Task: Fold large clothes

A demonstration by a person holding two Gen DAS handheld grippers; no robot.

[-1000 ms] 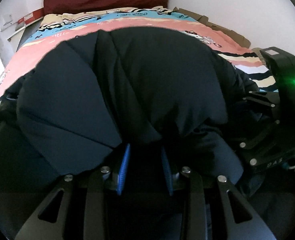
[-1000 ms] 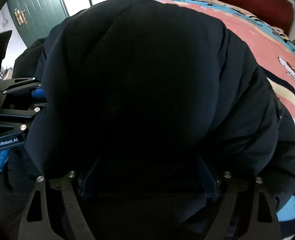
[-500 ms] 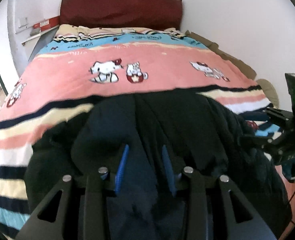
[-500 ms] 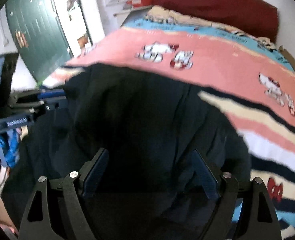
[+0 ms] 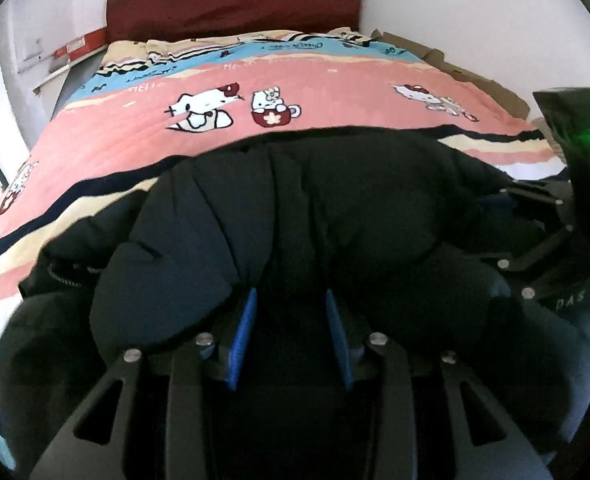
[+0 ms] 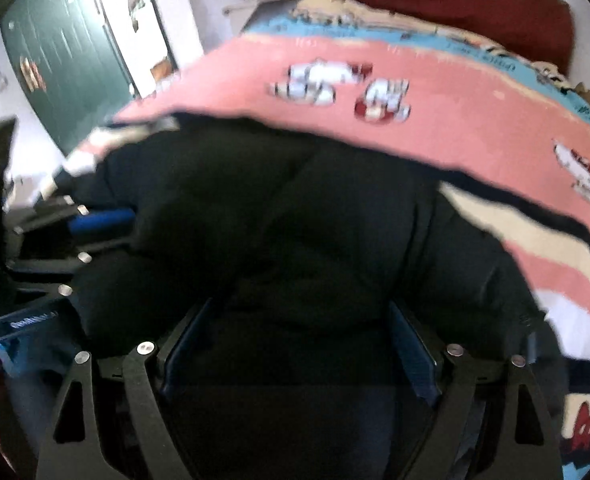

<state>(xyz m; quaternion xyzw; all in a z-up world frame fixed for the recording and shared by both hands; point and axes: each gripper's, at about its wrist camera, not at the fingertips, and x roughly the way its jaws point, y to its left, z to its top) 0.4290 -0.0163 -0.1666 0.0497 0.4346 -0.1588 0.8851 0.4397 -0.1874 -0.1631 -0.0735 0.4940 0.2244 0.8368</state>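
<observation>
A dark navy padded jacket (image 5: pixel 335 216) lies bunched on the near end of the bed; it also fills the middle of the right wrist view (image 6: pixel 295 232). My left gripper (image 5: pixel 289 312) is shut on a fold of the jacket, the blue pads close together with fabric between them. My right gripper (image 6: pixel 299 328) has its blue pads far apart with thick jacket fabric bulging between them; its fingertips are hidden. The right gripper's body shows at the right edge of the left wrist view (image 5: pixel 567 216). The left gripper shows at the left edge of the right wrist view (image 6: pixel 47 248).
The bed carries a pink, cream and blue striped cartoon-cat quilt (image 5: pixel 335 92). A dark red headboard (image 5: pixel 231 0) stands at the far end against a white wall. A green door (image 6: pixel 67 40) is on the left in the right wrist view. Cardboard (image 5: pixel 475 76) lines the bed's right side.
The jacket came down from filling both views onto the bed, uncovering the quilt. In the last half second both grippers have tilted and moved a little; the right view is motion-blurred.
</observation>
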